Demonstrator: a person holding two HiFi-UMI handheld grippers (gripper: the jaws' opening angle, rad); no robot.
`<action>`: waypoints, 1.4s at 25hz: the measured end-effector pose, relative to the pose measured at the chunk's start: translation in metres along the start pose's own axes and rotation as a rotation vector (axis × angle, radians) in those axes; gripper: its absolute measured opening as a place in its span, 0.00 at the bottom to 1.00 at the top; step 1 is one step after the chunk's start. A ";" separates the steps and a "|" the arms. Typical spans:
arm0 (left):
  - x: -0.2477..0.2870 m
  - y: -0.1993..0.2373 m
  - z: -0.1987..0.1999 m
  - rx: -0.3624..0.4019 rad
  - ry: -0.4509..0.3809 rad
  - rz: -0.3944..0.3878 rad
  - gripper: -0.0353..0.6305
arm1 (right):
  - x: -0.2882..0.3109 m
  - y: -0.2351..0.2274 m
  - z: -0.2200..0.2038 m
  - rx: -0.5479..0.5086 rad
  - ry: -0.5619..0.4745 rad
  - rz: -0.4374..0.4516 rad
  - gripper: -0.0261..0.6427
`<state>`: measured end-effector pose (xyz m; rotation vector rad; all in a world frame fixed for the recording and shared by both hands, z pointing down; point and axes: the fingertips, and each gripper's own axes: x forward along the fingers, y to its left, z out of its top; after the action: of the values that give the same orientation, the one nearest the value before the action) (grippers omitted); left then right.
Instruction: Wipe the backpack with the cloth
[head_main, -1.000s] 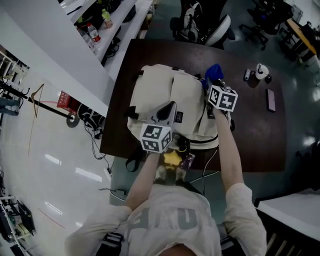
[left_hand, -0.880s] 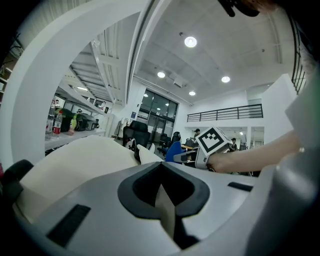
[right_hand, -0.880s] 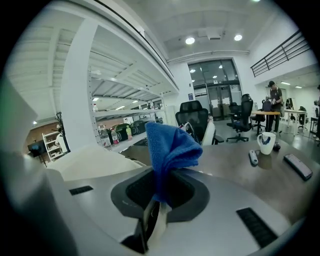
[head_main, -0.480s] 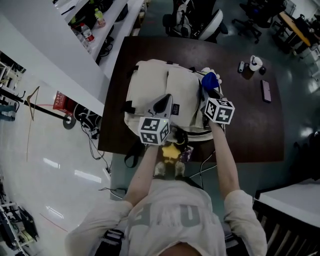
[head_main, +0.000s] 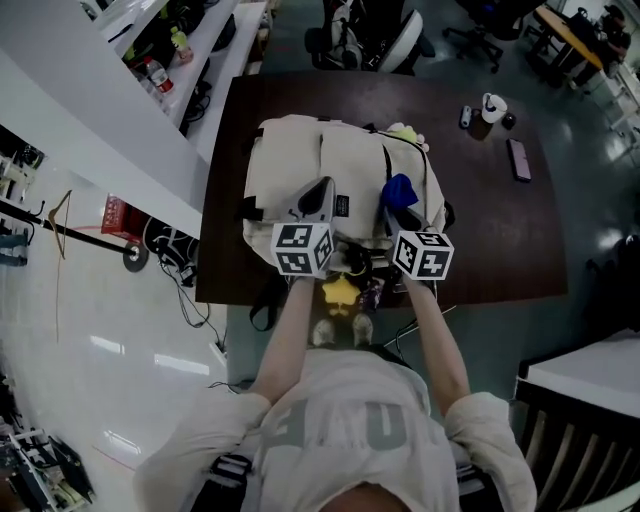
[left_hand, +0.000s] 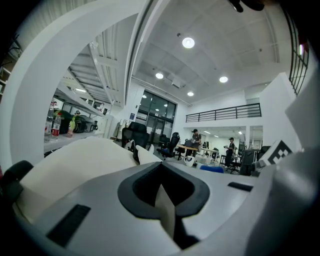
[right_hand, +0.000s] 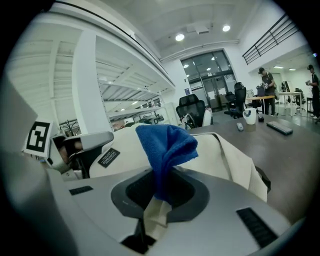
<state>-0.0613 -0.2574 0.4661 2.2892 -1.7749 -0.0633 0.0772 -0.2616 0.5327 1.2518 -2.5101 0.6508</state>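
Head view, looking steeply down: cream fabric backpack (head_main: 340, 170) lying flat on the left half of a dark brown bench (head_main: 500, 240), its near end close to the bench's near edge. On the middle of the backpack, the tip of the left gripper (head_main: 320, 200), just beside a small black rectangular label (head_main: 342, 205). Over the backpack's right part, the right gripper (head_main: 398, 212), clamped on a blue terry cloth (head_main: 400, 188); cannot tell from here whether cloth and fabric touch. Toward the bench's far right corner, well apart from the backpack, a white mug (head_main: 490, 106) and a dark flat phone (head_main: 518, 160). Below the near edge, between the two forearms, a yellow star-shaped item (head_main: 340, 290).

Left gripper view: jaws pressed together with nothing between them. Pale bulk of the backpack rising at left, a strip of the blue cloth showing low at right.

Right gripper view: jaws closed on the lower end of the blue cloth, the rest standing up out of them in a folded bunch. Behind it the backpack, black label to the left; mug and phone on bare bench at far right.
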 end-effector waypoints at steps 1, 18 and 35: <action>0.000 0.000 0.000 0.002 0.000 -0.001 0.05 | -0.004 0.005 -0.005 -0.002 0.007 0.007 0.10; 0.001 -0.005 -0.002 0.031 0.011 -0.023 0.05 | -0.036 0.022 -0.022 0.016 -0.005 0.010 0.10; 0.014 -0.006 0.021 0.033 -0.015 0.044 0.05 | 0.075 -0.082 0.121 -0.198 -0.077 -0.093 0.10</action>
<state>-0.0560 -0.2727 0.4457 2.2767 -1.8464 -0.0443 0.0946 -0.4169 0.4824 1.3332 -2.4875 0.3288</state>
